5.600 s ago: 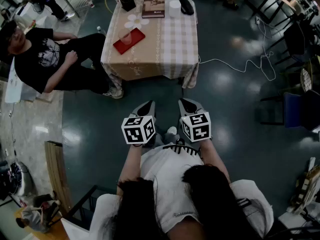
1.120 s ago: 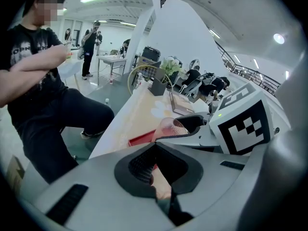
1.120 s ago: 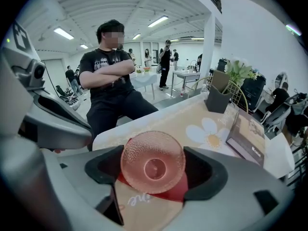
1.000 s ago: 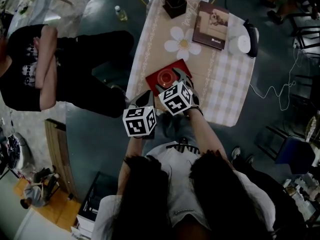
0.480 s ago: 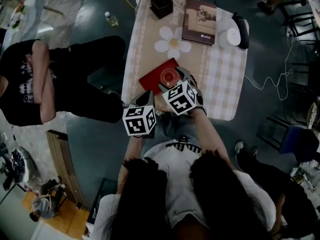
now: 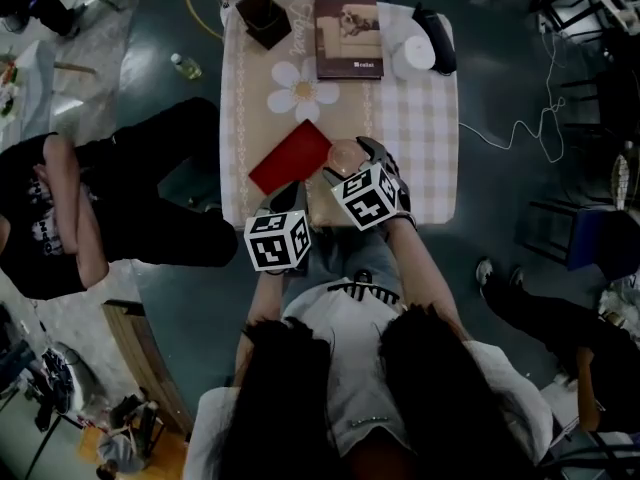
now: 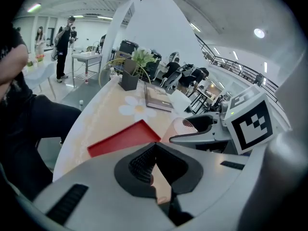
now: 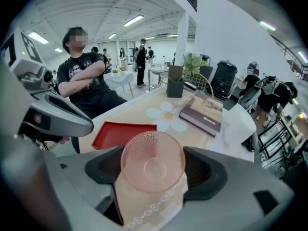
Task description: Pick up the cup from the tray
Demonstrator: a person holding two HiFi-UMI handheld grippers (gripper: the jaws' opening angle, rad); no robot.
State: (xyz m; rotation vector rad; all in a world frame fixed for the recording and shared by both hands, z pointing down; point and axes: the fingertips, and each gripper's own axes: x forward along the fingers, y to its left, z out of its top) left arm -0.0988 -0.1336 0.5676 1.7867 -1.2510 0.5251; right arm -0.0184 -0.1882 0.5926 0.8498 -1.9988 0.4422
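Moved in the last half second: the cup (image 6: 345, 154), earlier over the red tray (image 6: 290, 158), now sits clear of the tray's right edge, above the cloth of the bench (image 6: 420, 118).

- Cup: pink, translucent, dimpled glass. It is clamped between the two jaws of the right tool (image 8: 153, 162) and faces end-on to that tool's camera.
- Right tool: jaws closed on the cup's sides, marker cube toward the person.
- Left tool (image 7: 153, 150): jaws together with nothing between them, held at the near edge of the bench just beside the tray's near corner.
- Tray: lies flat and at an angle on the cloth with nothing on it.
- Bench, far half: flower-shaped mat (image 6: 296, 90), book (image 6: 348, 36), dark pot with a plant (image 6: 264, 15).
- Beside the bench, left: seated person (image 6: 70, 213) in dark clothes, arms crossed.
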